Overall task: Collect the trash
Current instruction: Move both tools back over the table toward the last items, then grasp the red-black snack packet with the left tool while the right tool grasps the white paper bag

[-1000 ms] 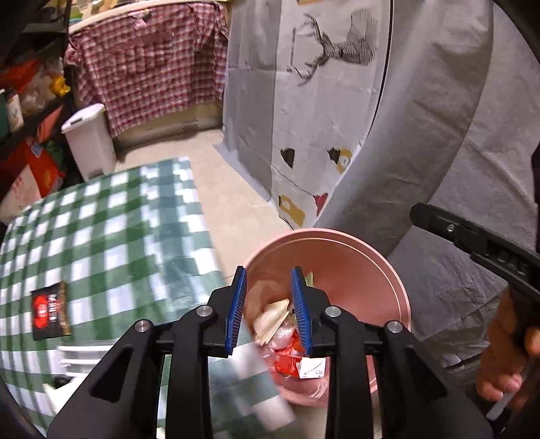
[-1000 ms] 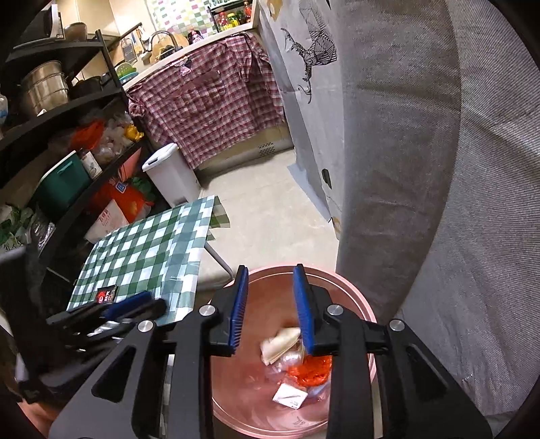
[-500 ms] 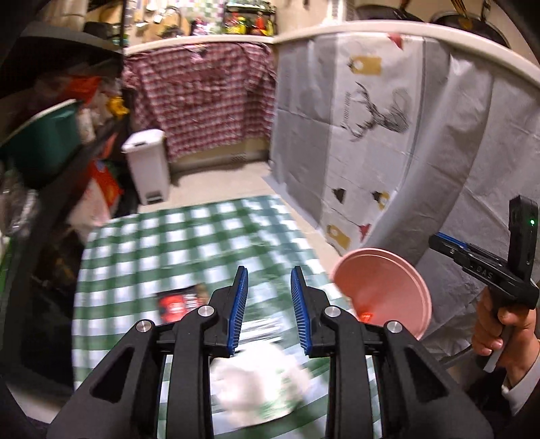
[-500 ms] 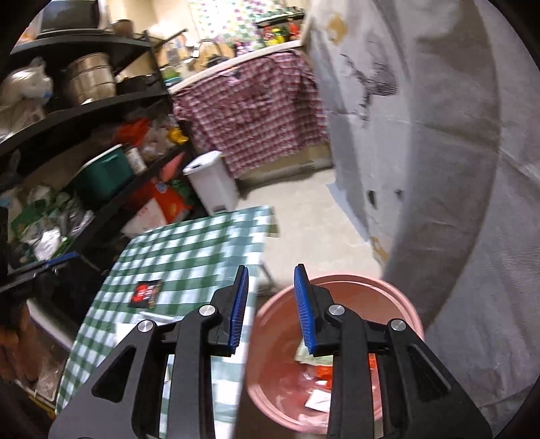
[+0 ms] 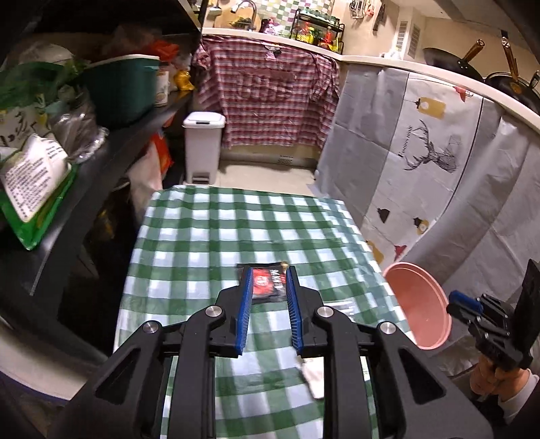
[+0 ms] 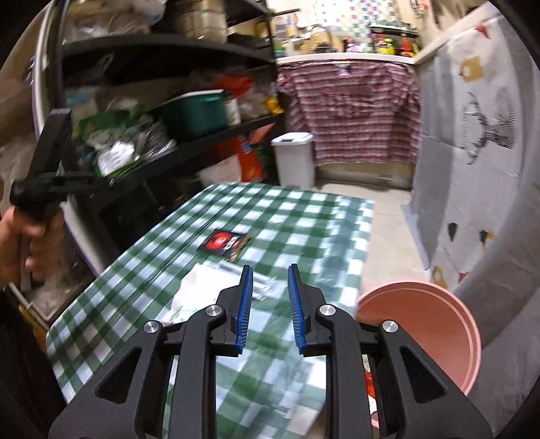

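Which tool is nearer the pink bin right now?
Right. The right tool hovers at the table edge beside the pink bin; the left tool is farther, over the black-and-red wrapper.

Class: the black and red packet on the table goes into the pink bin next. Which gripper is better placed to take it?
Probably the left gripper: the packet lies straight ahead of its fingers. The right gripper aims beside it.

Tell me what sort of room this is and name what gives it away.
Most likely a small home kitchen. A sink faucet stands on the back counter beside a rack of bottles, pans hang on the wall at right, and a table with a green checked cloth stands beside cluttered storage shelves.
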Motion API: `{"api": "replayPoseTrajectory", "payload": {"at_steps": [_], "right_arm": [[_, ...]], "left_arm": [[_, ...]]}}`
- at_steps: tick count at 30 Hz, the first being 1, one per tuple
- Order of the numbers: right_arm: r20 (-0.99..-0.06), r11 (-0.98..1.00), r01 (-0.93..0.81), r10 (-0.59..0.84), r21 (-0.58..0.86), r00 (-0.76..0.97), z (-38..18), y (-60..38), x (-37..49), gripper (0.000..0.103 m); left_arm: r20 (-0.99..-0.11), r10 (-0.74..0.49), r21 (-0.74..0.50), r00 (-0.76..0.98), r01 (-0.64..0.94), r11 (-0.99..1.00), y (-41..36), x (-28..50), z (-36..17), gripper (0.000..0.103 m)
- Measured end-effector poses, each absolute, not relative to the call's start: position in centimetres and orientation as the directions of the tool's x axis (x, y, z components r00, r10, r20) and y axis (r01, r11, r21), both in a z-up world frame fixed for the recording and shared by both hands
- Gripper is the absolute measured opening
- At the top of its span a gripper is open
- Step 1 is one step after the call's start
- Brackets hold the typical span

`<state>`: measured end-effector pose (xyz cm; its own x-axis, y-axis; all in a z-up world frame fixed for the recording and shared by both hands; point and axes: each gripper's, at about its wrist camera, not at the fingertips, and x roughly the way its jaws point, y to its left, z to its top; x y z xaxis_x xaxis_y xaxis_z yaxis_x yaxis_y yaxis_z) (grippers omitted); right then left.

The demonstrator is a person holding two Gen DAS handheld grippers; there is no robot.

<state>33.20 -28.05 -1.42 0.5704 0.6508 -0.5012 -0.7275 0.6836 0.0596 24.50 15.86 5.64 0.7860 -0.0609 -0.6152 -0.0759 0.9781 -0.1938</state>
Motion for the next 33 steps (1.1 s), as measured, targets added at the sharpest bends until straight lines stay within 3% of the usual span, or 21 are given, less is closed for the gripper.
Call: {"api": "replayPoseTrajectory", "payload": {"at_steps": [8, 14, 19, 23, 33], "right_arm": [[-0.554, 0.567, -0.821, 0.664, -0.065, 0.503, -4.4, -24.1, 30.4, 0.023], [-0.618, 0.475, -0.858, 0.619, -0.196, 0.484, -7.5, -20.9, 28.7, 0.037], [-0.642, 0.442, -0.852, 0.572, -0.282, 0.510, -9.2, -19.1, 28.5, 0.038], [-0.640, 0.454, -0.847, 0.570, -0.277, 0.515, -9.2, -18.8, 29.0, 0.021], [-0.586, 0.531, -0.830, 0.623, -0.171, 0.519, -6.3, -20.8, 31.3, 0.004]], "left_arm": [[-0.616, -0.064, -0.222, 0.785, -0.094, 0.971, 17.6, 23.9, 5.0, 0.020], [-0.622, -0.080, -0.217, 0.779, -0.073, 0.973, 17.4, 24.0, 4.6, 0.020], [-0.628, -0.091, -0.217, 0.773, -0.062, 0.974, 17.4, 24.4, 4.1, 0.020], [-0.637, -0.097, -0.224, 0.764, -0.062, 0.973, 17.7, 24.9, 3.5, 0.020], [-0.704, -0.090, -0.190, 0.704, -0.064, 0.980, 17.4, 28.0, -0.3, 0.020]]}}
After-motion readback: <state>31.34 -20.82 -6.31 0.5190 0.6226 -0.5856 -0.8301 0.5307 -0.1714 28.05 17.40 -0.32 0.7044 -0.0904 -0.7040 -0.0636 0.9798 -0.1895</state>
